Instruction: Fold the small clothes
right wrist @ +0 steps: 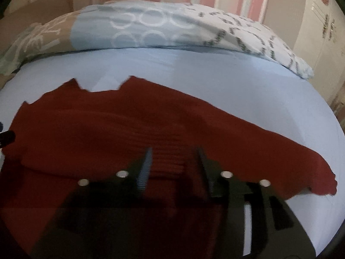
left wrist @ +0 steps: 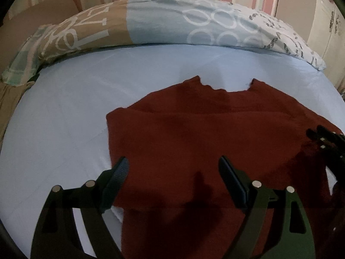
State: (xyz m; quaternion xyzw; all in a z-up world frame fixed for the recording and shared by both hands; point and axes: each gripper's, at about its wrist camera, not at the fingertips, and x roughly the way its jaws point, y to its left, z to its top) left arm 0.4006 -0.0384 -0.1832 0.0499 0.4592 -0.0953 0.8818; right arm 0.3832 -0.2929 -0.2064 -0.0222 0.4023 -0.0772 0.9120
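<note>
The jaws of the left gripper [left wrist: 172, 170] are spread wide and those of the right gripper [right wrist: 174, 161] part-spread, nothing pinched. The garment [left wrist: 194, 133] is laid on the bed [left wrist: 64, 108], long axis nine to three; its untucked sleeve [right wrist: 301, 161] is seen at three o'clock, nearer the right.

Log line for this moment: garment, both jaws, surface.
garment: red knit top flat on blue sheet | left gripper: jaws open, over garment | right gripper: jaws open, nothing pinched | patterned pillow behind
</note>
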